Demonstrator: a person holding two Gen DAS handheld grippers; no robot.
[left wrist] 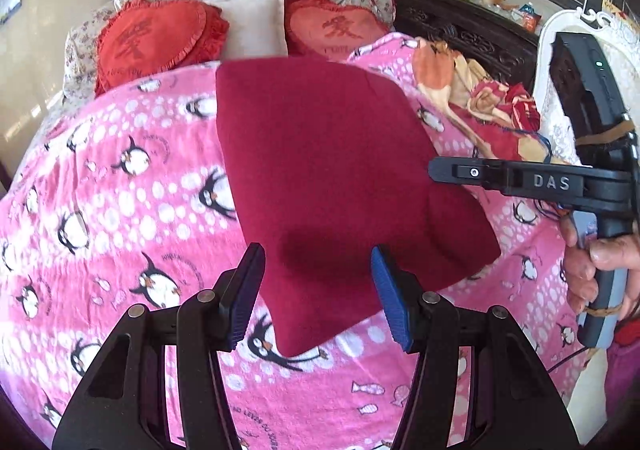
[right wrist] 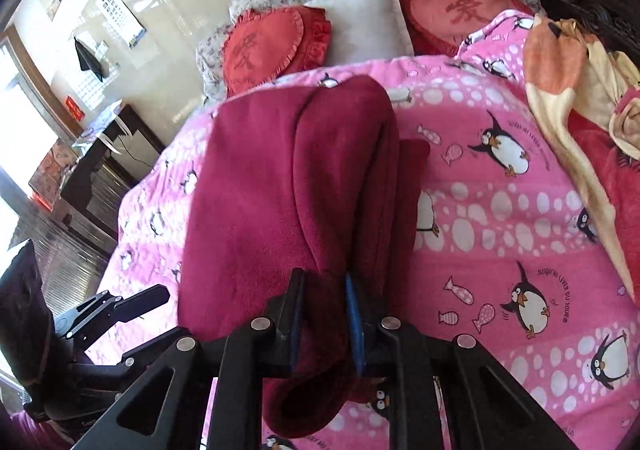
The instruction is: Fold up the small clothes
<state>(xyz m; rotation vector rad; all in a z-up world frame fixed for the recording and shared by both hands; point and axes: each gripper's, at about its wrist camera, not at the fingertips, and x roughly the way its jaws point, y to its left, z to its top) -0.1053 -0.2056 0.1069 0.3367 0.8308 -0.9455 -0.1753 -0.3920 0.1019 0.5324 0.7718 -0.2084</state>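
A dark red fleece garment [left wrist: 320, 169] lies folded on the pink penguin bedspread [left wrist: 120, 189]. My left gripper [left wrist: 316, 290] is open and empty, its blue pads just above the garment's near edge. In the left wrist view my right gripper [left wrist: 440, 169] reaches in from the right, at the garment's right edge. In the right wrist view my right gripper [right wrist: 324, 314] is shut on a bunched fold of the garment [right wrist: 280, 189], which hangs below the pads. My left gripper [right wrist: 156, 296] shows at the lower left of that view.
Two red heart cushions [left wrist: 156, 37] and a white pillow [left wrist: 256, 25] lie at the head of the bed. A crumpled orange and red blanket [left wrist: 492, 101] lies at the bedspread's right side. A dark carved cabinet [left wrist: 460, 25] stands beyond it. A dark table [right wrist: 108, 145] stands to the left.
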